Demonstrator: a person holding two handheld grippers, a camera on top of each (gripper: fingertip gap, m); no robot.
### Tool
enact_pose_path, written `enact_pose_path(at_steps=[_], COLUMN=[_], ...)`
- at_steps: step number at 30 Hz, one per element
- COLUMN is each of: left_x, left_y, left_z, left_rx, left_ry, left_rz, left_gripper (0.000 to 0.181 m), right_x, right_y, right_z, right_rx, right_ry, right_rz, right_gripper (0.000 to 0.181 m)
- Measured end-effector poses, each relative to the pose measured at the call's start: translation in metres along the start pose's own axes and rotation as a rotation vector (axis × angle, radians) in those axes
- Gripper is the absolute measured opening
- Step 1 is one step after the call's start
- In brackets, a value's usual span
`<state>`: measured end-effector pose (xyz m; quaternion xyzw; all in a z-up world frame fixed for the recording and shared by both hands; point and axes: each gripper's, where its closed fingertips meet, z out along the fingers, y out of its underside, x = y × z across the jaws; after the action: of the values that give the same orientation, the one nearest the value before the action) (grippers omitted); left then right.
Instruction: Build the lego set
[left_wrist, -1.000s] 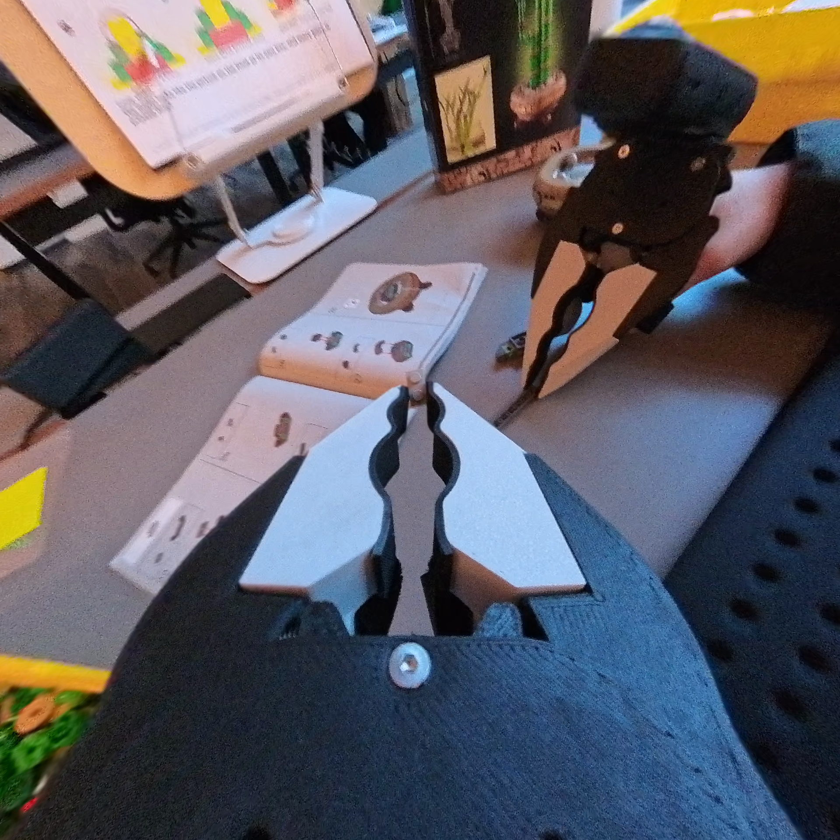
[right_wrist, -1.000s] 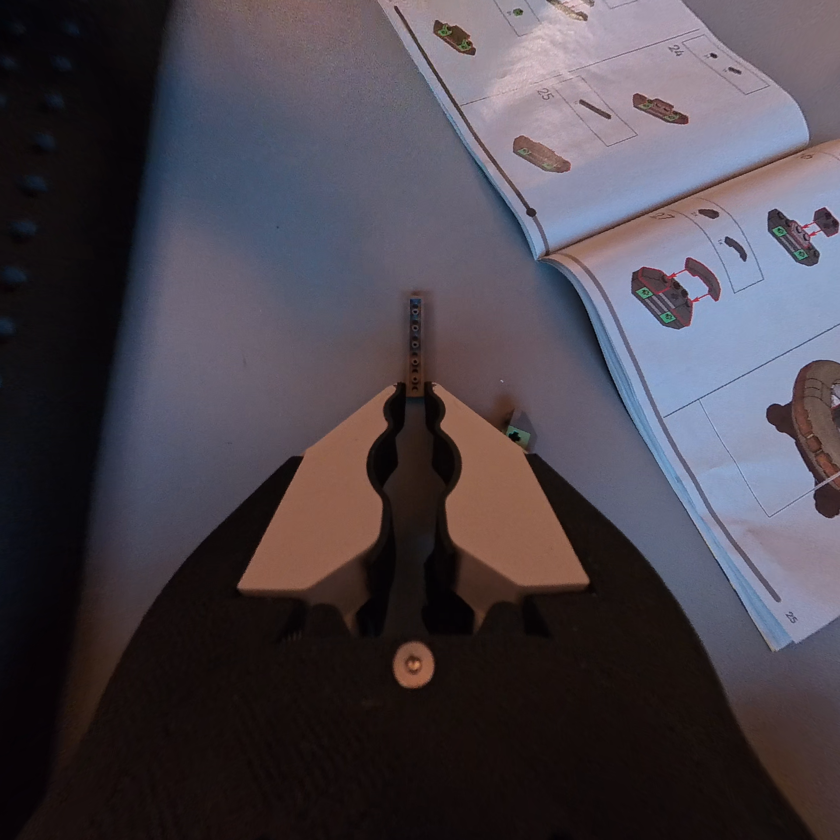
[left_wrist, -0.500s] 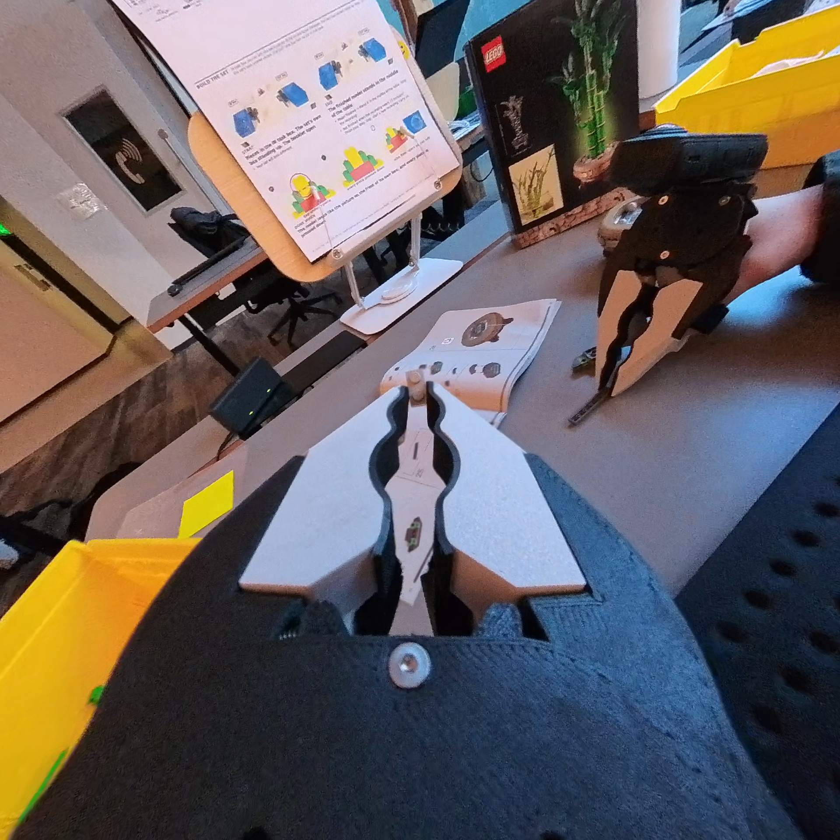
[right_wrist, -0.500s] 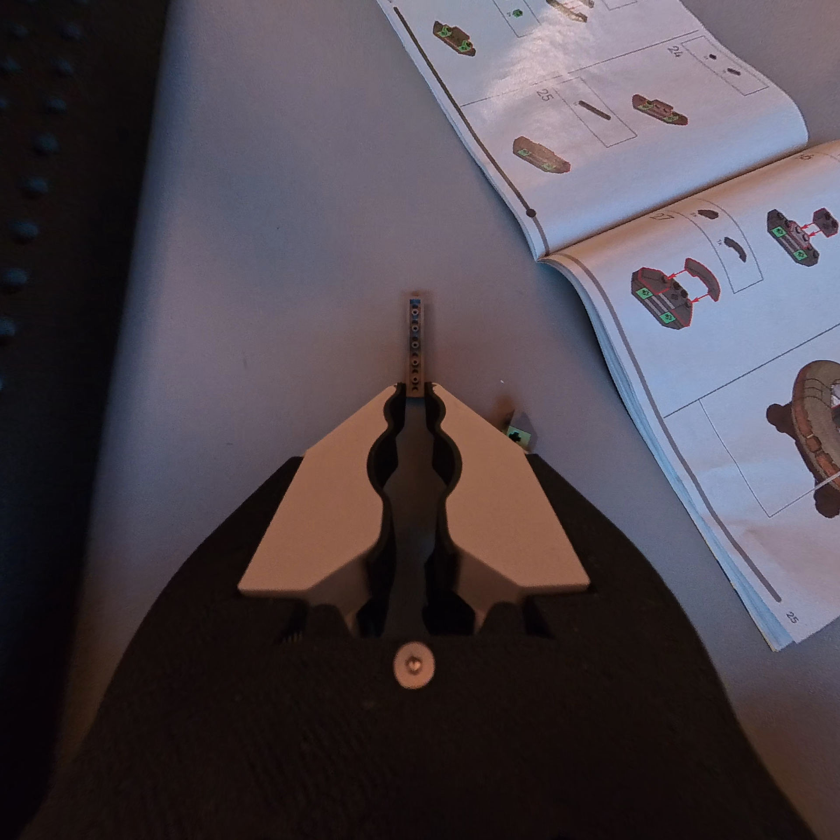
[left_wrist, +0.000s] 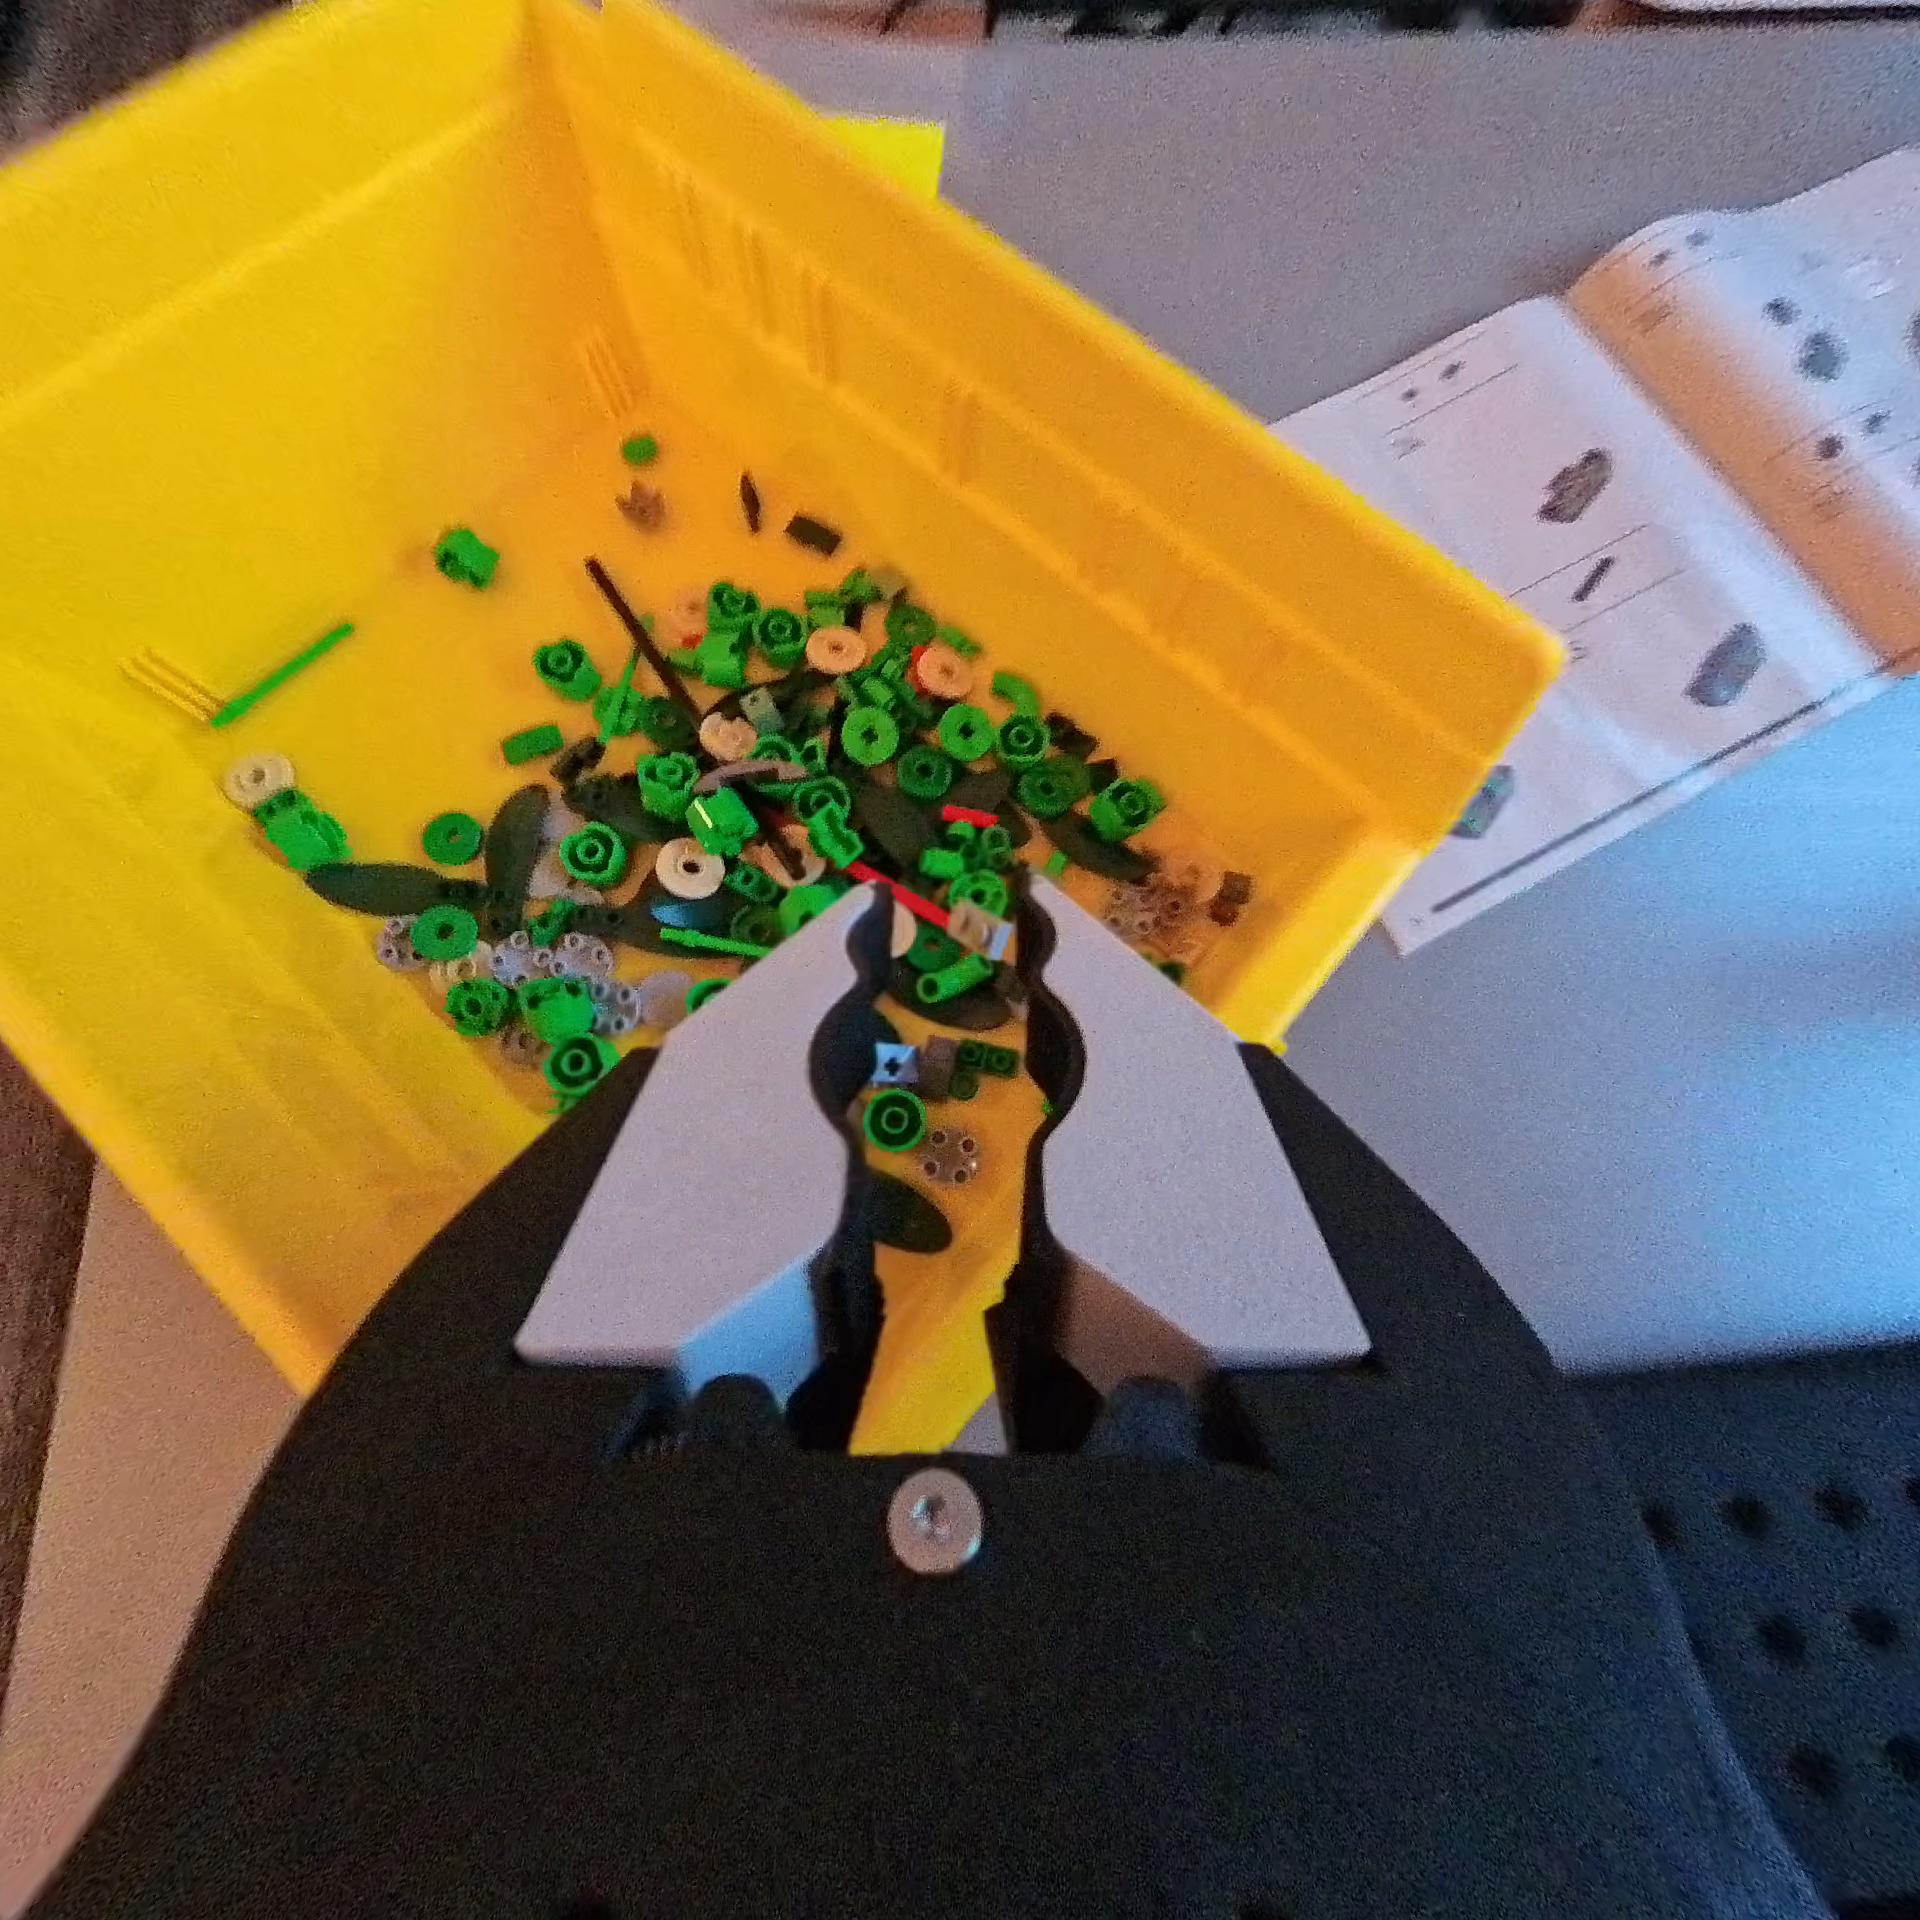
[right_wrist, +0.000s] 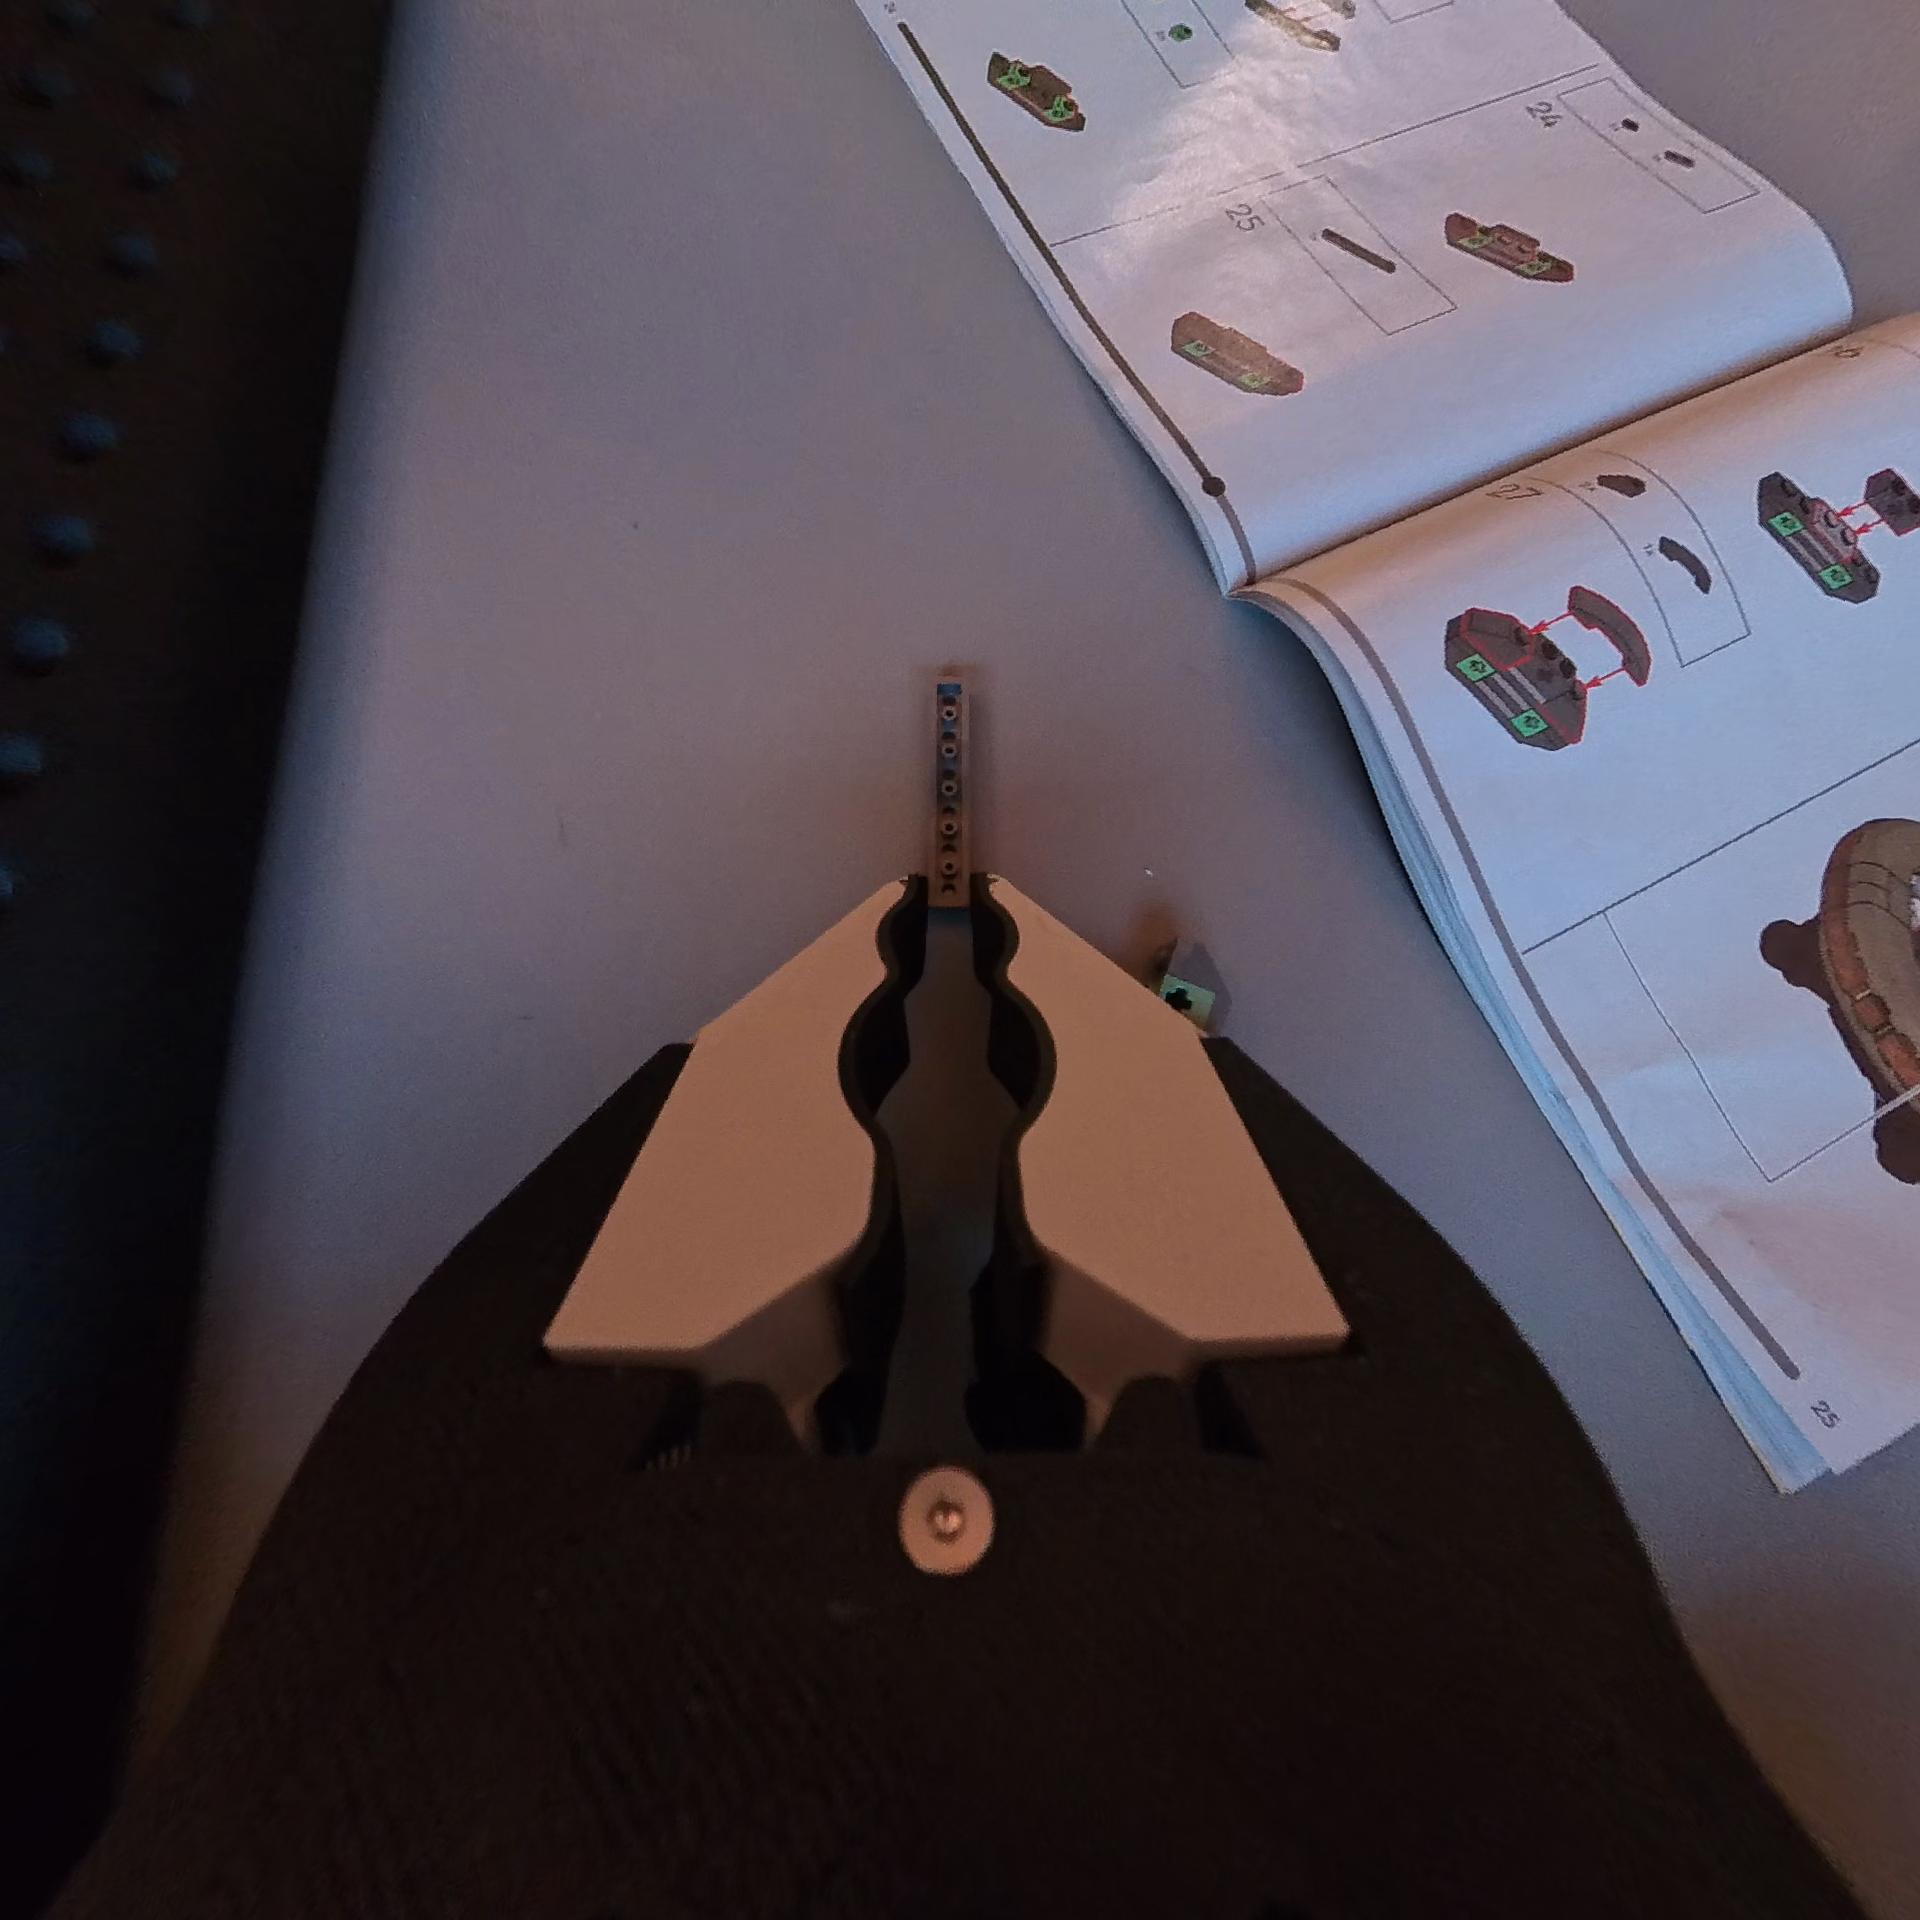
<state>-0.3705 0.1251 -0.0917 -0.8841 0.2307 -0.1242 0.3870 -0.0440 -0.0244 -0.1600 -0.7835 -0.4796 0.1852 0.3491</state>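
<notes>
In the left wrist view my left gripper (left_wrist: 952, 902) is open and empty. It hangs over a yellow bin (left_wrist: 312, 312) that holds many loose lego pieces (left_wrist: 790, 790), mostly green, with some grey, tan, black and red. In the right wrist view my right gripper (right_wrist: 951, 885) is shut on one end of a thin dark studded plate (right_wrist: 950, 774). The plate sticks out forward, low over the grey table (right_wrist: 623, 520). A small grey piece with a green face (right_wrist: 1184, 987) lies on the table just right of the right finger.
The open instruction booklet lies on the table to the right in both views (left_wrist: 1662, 499) (right_wrist: 1558, 675). A black studded mat borders the table at the lower right of the left wrist view (left_wrist: 1808, 1558) and at the left of the right wrist view (right_wrist: 94, 468).
My left gripper swung left and down from over the table to above the yellow bin and opened; the small grey piece at its tips is gone. The right gripper and its plate have not moved.
</notes>
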Motion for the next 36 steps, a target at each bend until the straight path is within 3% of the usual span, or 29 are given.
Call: enact_pose_path(at_steps=[2, 4, 7, 10, 12, 14, 17, 21, 24, 28, 36], left_x=[0.000, 0.006, 0.014, 0.040, 0.081, 0.150, 0.240, 0.298, 0.315, 0.325, 0.323], left_y=[0.012, 0.008, -0.014, -0.044, -0.054, -0.049, -0.018, 0.012, 0.028, 0.036, 0.046], left_z=[0.014, 0.019, 0.006, -0.020, -0.030, -0.027, -0.013, 0.011, 0.020, 0.012, 0.009], left_rx=[-0.077, -0.065, 0.068, 0.248, 0.323, 0.333, 0.226, 0.164, 0.092, 0.054, 0.072], left_ry=[0.026, 0.075, 0.045, -0.036, 0.005, 0.242, 0.599, 0.696, 0.685, 0.798, 0.792], left_rz=[-0.071, -0.137, -0.115, 0.060, 0.191, 0.285, 0.344, 0.491, 0.567, 0.533, 0.617], left_gripper=[0.029, 0.038, 0.038, 0.038, 0.034, 0.032, 0.035, 0.034, 0.030, 0.025, 0.019], right_x=[0.000, 0.000, 0.000, 0.000, 0.000, 0.000, -0.005, -0.015, -0.027, -0.039, -0.055], right_y=[0.000, 0.000, 0.000, 0.000, -0.001, -0.001, -0.003, -0.013, -0.021, -0.031, -0.048], right_z=[0.000, 0.000, 0.000, 0.000, 0.000, 0.000, 0.001, -0.001, -0.004, -0.007, -0.014], right_rx=[0.003, 0.006, 0.008, 0.007, -0.001, -0.013, -0.019, 0.025, 0.066, 0.118, 0.204], right_ry=[-0.003, -0.004, -0.007, -0.008, 0.000, 0.014, 0.009, -0.016, -0.060, -0.125, -0.205], right_rz=[0.005, 0.008, 0.010, 0.004, -0.017, -0.040, -0.072, -0.128, -0.157, -0.152, -0.121], right_gripper=[0.007, 0.007, 0.007, 0.007, 0.007, 0.007, 0.007, 0.007, 0.007, 0.007, 0.007])
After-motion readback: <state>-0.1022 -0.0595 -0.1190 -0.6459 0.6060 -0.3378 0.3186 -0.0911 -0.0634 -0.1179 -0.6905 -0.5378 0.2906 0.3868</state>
